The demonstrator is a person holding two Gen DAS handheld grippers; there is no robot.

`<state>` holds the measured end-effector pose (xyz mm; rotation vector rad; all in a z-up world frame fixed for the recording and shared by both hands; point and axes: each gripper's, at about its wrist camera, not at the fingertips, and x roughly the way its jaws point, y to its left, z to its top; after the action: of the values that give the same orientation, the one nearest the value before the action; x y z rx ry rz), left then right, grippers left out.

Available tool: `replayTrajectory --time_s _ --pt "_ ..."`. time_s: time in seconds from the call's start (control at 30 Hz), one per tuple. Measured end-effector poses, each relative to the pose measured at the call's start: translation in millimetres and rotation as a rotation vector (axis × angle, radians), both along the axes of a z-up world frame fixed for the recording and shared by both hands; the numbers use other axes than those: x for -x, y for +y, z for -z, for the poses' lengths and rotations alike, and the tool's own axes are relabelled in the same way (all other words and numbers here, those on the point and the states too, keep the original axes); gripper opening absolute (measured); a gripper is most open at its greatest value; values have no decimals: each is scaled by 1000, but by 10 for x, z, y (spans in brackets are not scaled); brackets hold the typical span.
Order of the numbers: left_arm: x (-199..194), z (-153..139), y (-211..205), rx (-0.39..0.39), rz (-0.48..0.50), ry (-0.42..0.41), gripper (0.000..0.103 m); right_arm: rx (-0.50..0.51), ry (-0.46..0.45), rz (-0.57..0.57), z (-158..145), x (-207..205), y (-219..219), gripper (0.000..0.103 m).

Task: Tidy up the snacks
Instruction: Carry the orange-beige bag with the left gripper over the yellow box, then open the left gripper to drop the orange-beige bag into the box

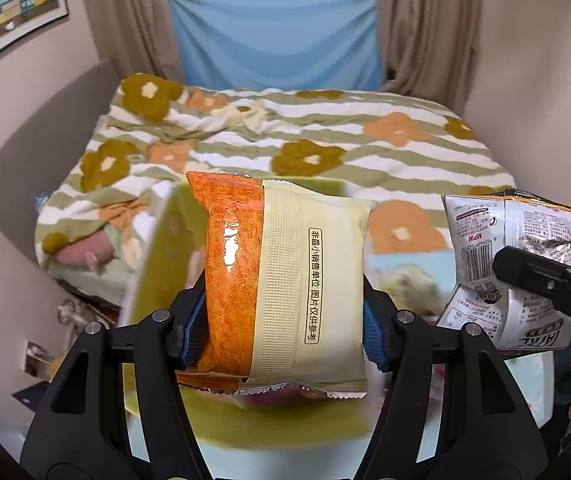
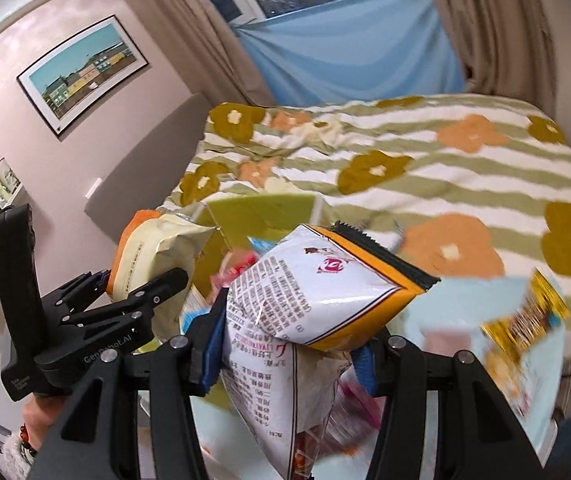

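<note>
Glossy orange-cream packet pinched by left tongs, crinkled silver bag by right tongs

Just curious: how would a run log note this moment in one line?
left tool: shut on orange-cream packet | right tool: shut on white-orange bag | both above bed

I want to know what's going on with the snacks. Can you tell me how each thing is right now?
Left hand-held gripper: shut on the orange-and-cream snack packet.
Orange-and-cream snack packet: sealed, lifted, held upright.
Right hand-held gripper: shut on the white-and-orange crinkly snack bag.
White-and-orange crinkly snack bag: sealed, crumpled, lifted.
Green box: open, below the packets.
Yellow snack packet: blurred, lying low on the right.
Flowered blanket: spread, rumpled.
</note>
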<state>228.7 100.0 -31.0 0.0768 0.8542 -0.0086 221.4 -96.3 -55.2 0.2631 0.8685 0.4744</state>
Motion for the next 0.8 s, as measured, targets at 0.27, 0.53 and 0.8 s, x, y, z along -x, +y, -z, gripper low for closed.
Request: replayTrajectory --time_s 0.27,0.53,0.8 --pt "-698 197 672 -2 5 59 61 -6 22 -31 101 -553 736 49" --pt "-1138 611 843 12 52 146 83 4 94 32 350 -896 990 49" --pt "-1091 623 910 13 68 126 103 34 124 91 418 -955 927 49"
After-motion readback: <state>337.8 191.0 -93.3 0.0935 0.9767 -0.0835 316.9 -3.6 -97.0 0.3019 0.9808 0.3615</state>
